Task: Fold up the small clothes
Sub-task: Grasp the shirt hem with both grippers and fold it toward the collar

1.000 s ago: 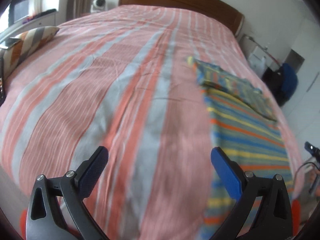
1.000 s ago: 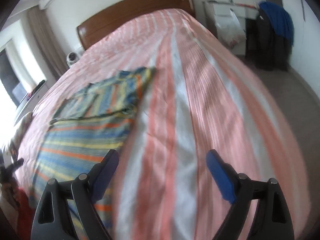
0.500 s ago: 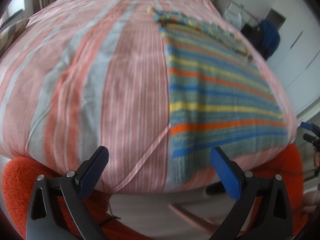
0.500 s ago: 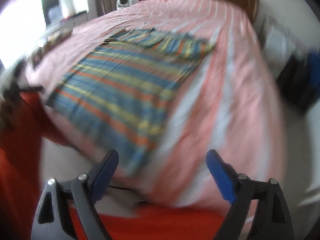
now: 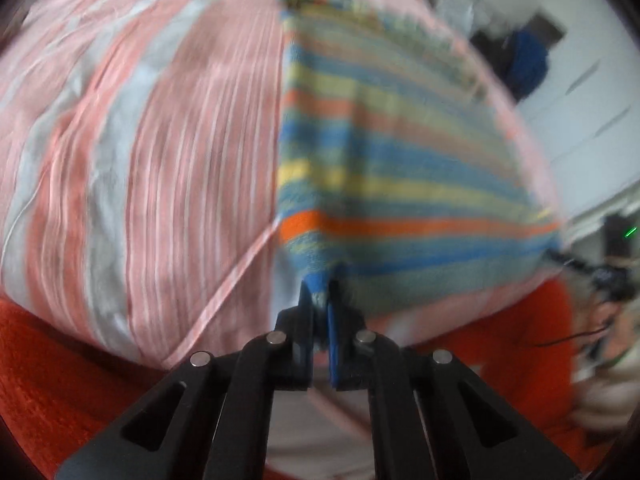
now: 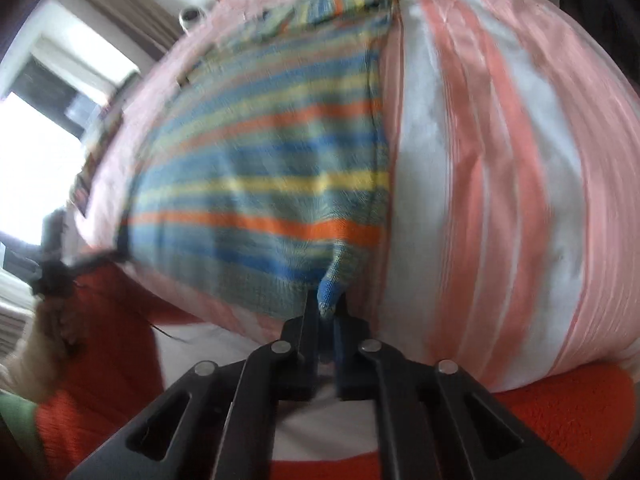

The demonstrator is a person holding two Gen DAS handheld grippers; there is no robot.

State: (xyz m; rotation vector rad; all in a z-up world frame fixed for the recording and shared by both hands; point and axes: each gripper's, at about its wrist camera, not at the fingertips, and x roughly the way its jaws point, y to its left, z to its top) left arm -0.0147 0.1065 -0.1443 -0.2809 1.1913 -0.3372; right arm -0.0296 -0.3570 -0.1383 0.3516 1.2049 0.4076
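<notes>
A small striped garment [image 5: 392, 152] in blue, yellow, green and orange lies flat on the pink-and-white striped bedspread [image 5: 160, 140], its lower hem at the bed's near edge. My left gripper [image 5: 320, 300] is shut on the garment's near left corner. My right gripper [image 6: 328, 308] is shut on the near right corner of the garment [image 6: 260, 168]. The far end of the garment looks folded over. Both views are blurred by motion.
The bedspread [image 6: 500, 160] hangs over the near bed edge. An orange-red fabric [image 5: 60, 360] lies below the edge in both views. A blue item [image 5: 524, 64] hangs at the far right; a window [image 6: 36, 152] is at the left.
Both grippers were open above the bed. They have dropped to the near edge and closed on the garment's two near corners.
</notes>
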